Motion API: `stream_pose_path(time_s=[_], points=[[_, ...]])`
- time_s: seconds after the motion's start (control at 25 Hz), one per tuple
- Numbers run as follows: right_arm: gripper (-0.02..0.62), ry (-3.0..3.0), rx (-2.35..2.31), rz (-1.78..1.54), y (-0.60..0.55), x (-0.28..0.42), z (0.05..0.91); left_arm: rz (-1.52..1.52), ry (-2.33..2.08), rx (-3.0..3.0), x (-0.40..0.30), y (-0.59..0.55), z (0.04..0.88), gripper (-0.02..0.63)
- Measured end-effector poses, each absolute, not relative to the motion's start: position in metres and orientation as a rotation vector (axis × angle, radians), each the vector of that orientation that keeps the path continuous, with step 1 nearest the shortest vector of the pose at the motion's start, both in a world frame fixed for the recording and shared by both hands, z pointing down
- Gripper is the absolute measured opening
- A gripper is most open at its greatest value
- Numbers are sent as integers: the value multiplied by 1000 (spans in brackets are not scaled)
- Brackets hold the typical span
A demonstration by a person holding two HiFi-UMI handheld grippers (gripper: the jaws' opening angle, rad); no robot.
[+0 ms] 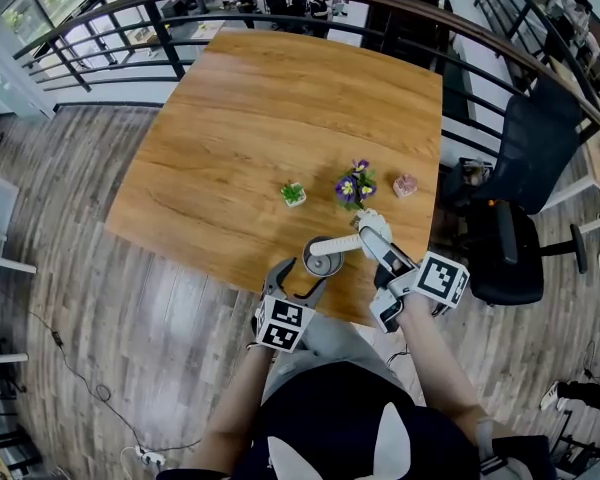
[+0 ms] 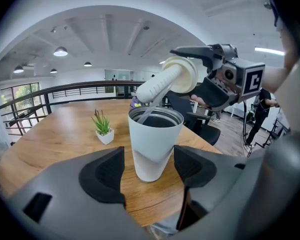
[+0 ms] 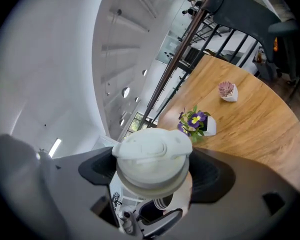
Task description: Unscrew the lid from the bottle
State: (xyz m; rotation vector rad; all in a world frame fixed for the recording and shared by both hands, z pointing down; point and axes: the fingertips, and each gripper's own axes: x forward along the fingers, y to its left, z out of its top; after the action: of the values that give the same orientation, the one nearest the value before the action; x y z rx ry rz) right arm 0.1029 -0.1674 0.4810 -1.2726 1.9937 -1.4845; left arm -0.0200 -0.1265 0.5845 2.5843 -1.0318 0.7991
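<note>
My left gripper (image 2: 149,173) stands with jaws spread either side of the bottle (image 2: 154,146). They seem not to press, only bracketing it upright on the table (image 2: 55,134). Beyond, above its rim, my right gripper (image 3: 152,170) clamps the lid (image 3: 151,151) wide-jawed, lifted clear.

We're up on an open office mezzanine: a dark metal railing (image 1: 130,8) curves round the wooden counter (image 1: 250,118), a black swivel chair (image 1: 520,188) sits beside it, plank floor (image 1: 90,328) underfoot, round ceiling lamps (image 2: 60,51) overhead, tall windows (image 2: 20,96) behind.
</note>
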Motion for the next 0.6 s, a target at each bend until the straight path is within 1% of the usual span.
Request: stream_pose_path(time_s=[0.24, 0.32, 0.36, 0.4, 0.44, 0.48, 0.6], points=[[440, 1905, -1251, -1453, -164, 116, 476, 704, -1101, 2585, -36, -126, 563, 314], [440, 1899, -1245, -1438, -162, 119, 473, 677, -1129, 2584, -41, -127, 557, 300], [440, 1900, -1243, -1427, -162, 120, 472, 664, -1152, 2582, -44, -127, 554, 277], [440, 1902, -1245, -1414, -161, 121, 470, 649, -1181, 2578, -48, -129, 550, 228], [440, 1906, -1249, -1398, -161, 121, 468, 634, -1209, 2570, -51, -130, 546, 166], [440, 1910, -1255, -1383, -161, 122, 466, 623, -1231, 2559, -55, -131, 543, 120], [440, 1923, -1267, -1350, -158, 122, 459, 600, -1278, 2533, -61, -135, 534, 70]])
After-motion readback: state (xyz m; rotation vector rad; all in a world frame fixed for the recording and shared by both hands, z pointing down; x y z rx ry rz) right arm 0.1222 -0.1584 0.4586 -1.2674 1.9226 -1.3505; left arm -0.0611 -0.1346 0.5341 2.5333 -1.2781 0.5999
